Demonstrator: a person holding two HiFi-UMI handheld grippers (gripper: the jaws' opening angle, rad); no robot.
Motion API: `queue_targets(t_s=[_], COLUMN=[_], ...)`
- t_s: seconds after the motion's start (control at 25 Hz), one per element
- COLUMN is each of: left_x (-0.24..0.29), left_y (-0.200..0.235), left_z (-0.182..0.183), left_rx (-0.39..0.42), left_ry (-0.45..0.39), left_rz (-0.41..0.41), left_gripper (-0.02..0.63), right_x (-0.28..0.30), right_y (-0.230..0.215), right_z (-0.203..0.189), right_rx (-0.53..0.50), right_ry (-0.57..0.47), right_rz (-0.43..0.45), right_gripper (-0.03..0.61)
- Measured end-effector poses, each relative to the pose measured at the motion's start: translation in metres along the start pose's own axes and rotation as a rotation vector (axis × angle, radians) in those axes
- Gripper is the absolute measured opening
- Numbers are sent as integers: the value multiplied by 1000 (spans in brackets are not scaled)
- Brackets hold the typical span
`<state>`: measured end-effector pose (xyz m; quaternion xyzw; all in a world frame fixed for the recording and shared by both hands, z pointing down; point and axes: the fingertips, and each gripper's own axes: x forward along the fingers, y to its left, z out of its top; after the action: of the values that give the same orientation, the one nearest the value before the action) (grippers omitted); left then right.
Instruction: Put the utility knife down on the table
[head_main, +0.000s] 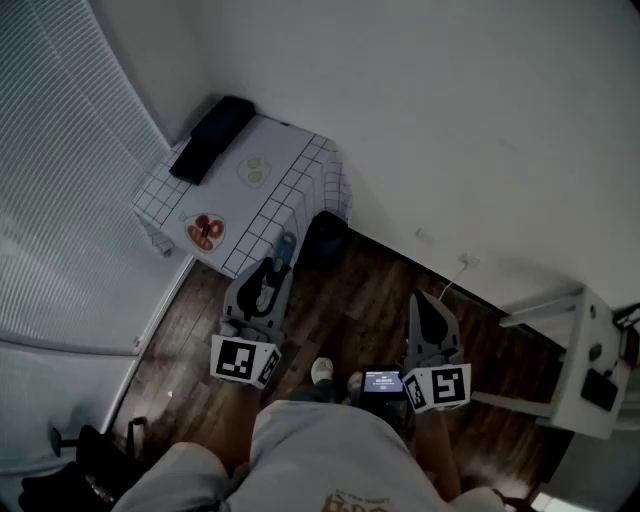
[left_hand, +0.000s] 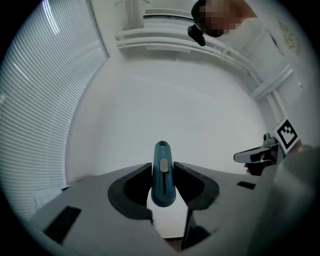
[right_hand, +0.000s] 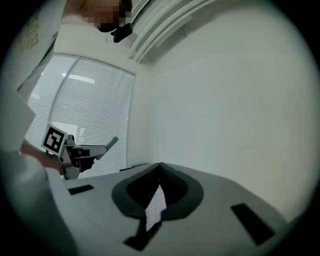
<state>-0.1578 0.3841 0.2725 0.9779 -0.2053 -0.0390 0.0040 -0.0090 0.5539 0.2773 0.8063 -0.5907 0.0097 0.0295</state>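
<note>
Since the utility knife (left_hand: 163, 176) is not put down yet, your left gripper (left_hand: 162, 166) squeezes it between its jaws so it cannot slip, with the checked table (head_main: 291, 170) near, in front of it, while your right gripper (right_hand: 159, 168) is closed on nothing.

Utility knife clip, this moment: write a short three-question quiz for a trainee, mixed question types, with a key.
1. True or false: the utility knife already lies on the table.
2. Which gripper holds the knife? A: left gripper. B: right gripper.
3. Fill in: the right gripper's jaws stand ___, with nothing between them.
Key: 1 false, the knife is clamped between jaws; 2 A; 3 together.
</note>
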Motion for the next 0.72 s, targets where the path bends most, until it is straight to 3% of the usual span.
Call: queue_targets(t_s=[0.16,0.52,0.72], left_x=[-15,-48,-46], left_y=[20,15,2], left_z=[3,6,8], left_rx=[-27,-10,-22], left_ry=[2,23,7], left_rz=[103,277,319], left_gripper=[143,143,143], right_x=[25,56,52], right_y=[20,33,21], right_z=[-3,-11,-13], right_rx=[14,87,85], right_ry=[-12,5,3], right_rz=[102,328,367], right_gripper=[8,8,8])
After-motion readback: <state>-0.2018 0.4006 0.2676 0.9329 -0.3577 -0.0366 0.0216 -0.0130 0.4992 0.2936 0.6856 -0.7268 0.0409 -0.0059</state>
